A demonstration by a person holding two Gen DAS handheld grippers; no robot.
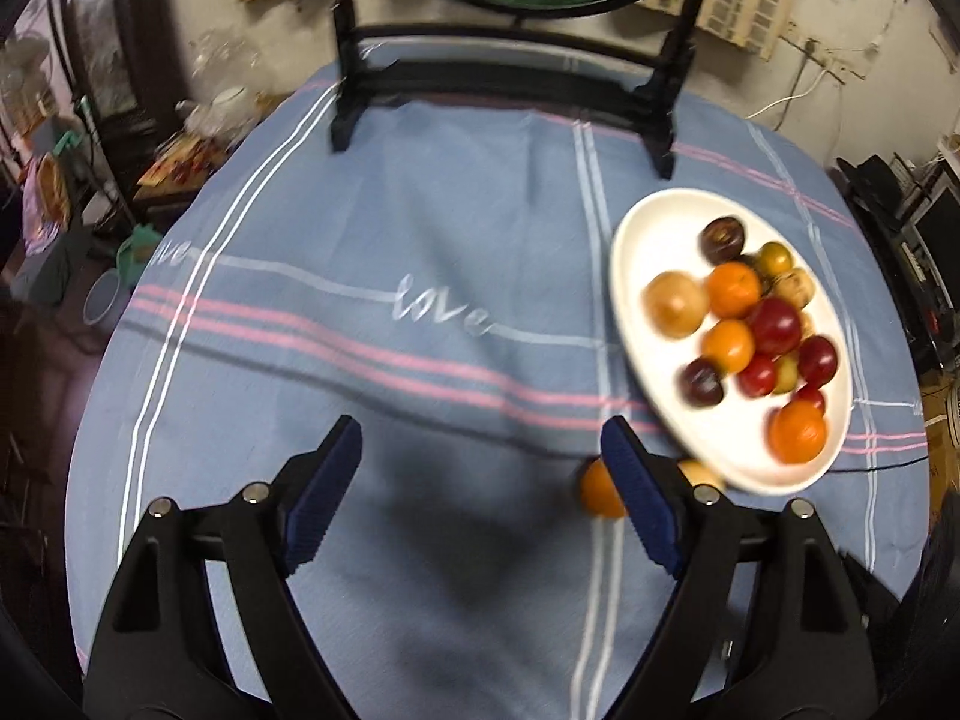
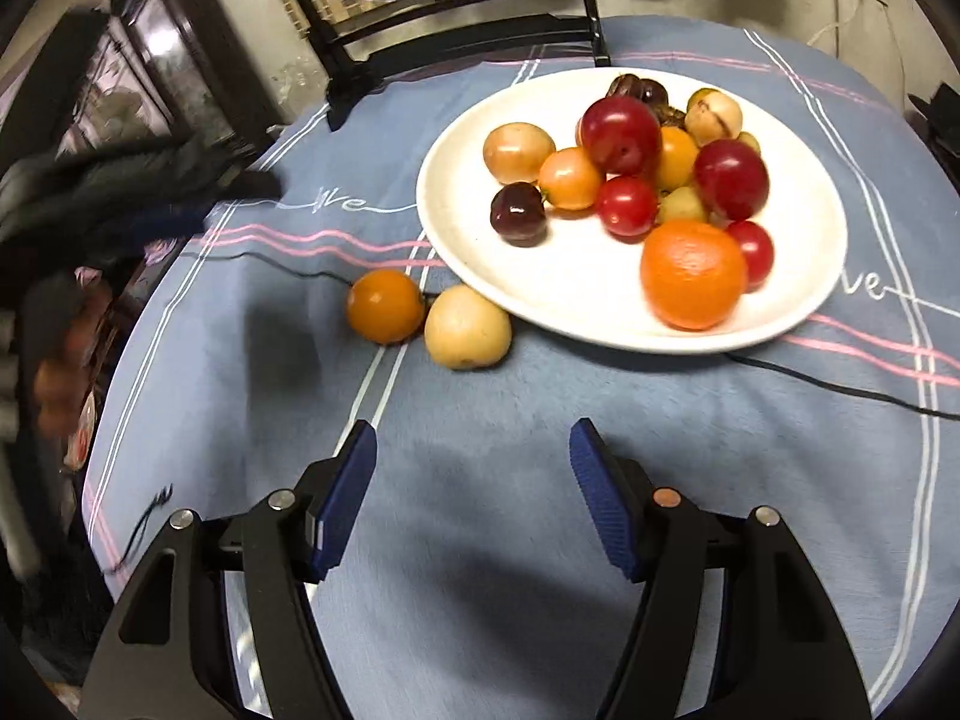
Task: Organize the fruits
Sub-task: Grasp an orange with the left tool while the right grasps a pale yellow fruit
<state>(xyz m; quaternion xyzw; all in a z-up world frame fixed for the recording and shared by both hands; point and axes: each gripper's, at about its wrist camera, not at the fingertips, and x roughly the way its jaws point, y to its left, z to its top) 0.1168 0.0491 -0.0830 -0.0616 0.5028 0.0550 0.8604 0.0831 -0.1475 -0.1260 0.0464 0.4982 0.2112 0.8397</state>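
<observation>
White plate: fruit heaped for sorting | orange fruit, pale fruit: loose at plate's 7 o'clock | left gripper, right gripper: jaws apart, empty, approaching.

Both wrist views look steeply down from close above the blue tablecloth, sharing the white plate, right of frame left-wrist, upper centre right-wrist.
</observation>
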